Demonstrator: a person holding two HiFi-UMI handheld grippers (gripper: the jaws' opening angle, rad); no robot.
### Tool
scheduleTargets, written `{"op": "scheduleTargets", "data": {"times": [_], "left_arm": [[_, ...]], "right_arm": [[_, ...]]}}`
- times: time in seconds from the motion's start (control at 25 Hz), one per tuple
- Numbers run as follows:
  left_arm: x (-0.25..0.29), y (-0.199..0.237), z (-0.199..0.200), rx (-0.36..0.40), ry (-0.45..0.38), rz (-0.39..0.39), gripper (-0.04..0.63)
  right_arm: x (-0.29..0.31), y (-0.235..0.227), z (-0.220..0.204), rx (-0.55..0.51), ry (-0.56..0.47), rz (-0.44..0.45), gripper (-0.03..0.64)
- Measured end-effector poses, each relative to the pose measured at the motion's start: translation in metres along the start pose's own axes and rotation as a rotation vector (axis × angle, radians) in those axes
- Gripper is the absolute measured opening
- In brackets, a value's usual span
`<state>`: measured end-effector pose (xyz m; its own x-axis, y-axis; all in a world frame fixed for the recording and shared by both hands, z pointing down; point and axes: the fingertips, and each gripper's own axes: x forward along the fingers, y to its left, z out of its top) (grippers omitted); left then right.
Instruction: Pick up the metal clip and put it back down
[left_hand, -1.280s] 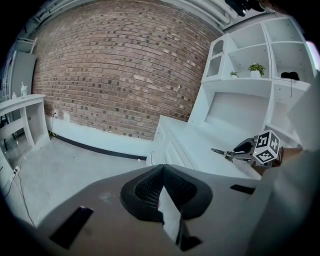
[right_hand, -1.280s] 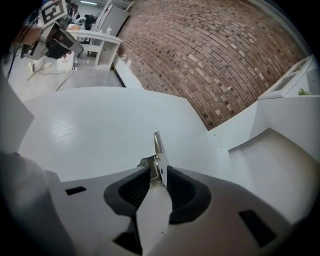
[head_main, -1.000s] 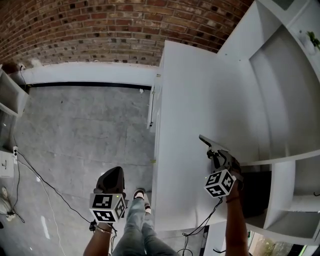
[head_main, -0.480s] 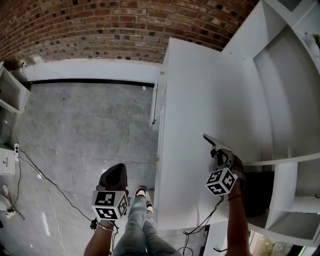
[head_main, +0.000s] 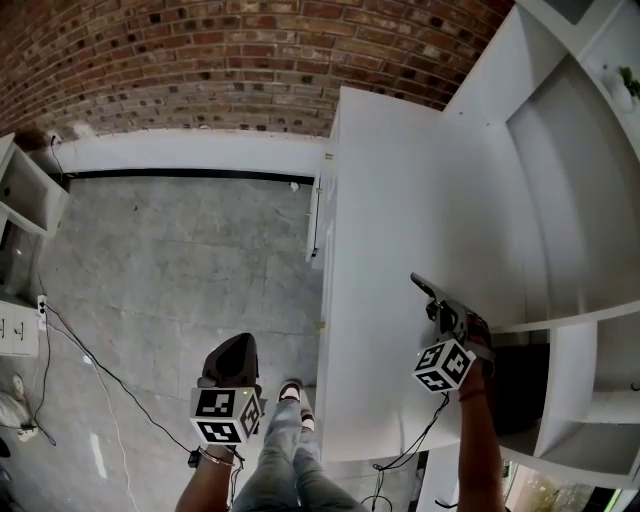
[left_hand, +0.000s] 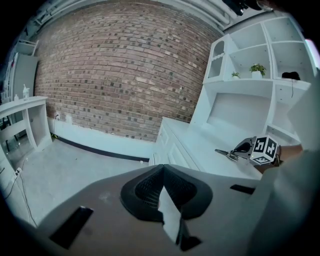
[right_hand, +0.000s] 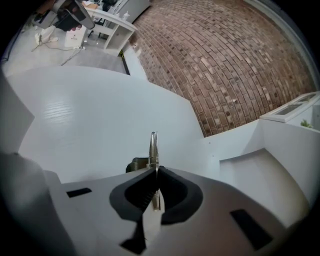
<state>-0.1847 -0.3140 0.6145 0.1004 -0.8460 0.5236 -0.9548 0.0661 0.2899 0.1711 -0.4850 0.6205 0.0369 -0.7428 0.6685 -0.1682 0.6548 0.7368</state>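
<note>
Fingers of the right gripper (head_main: 438, 306) stay pinched on the metal clip (head_main: 421, 286) low over the counter (head_main: 380, 220), head view, barely moved. In its view the left gripper (left_hand: 162, 172) is closed, empty; the right gripper view confirms the hold: set-down remains.

So the left tongs (head_main: 232, 350) are pinched together on nothing, hanging low just off the worktop's (head_main: 380, 250) left edge, next to the person's legs (head_main: 285, 455). The right tongs (head_main: 440, 308) are over the worktop near its front right corner, jaws clamped on the metal clip (right_hand: 153, 145), right forearm (head_main: 478, 450) stretched forward.
</note>
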Motion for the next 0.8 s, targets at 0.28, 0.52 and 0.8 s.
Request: {"op": "scheduleTargets", "data": {"times": [0.28, 0.52, 0.8], "left_arm": [[-0.015, 0.003, 0.012, 0.015, -0.022, 0.017, 0.011], [-0.029, -0.008, 0.030, 0.016, -0.064, 0.011, 0.011], [-0.050, -0.041, 0.064, 0.042, -0.126, -0.036, 0.011]], "right_arm": [[-0.010, -0.004, 0.004, 0.024, -0.022, 0.000, 0.008], [-0.052, -0.018, 0.016, 0.138, -0.096, -0.009, 0.008], [-0.114, -0.041, 0.030, 0.350, -0.202, -0.037, 0.008]]}}
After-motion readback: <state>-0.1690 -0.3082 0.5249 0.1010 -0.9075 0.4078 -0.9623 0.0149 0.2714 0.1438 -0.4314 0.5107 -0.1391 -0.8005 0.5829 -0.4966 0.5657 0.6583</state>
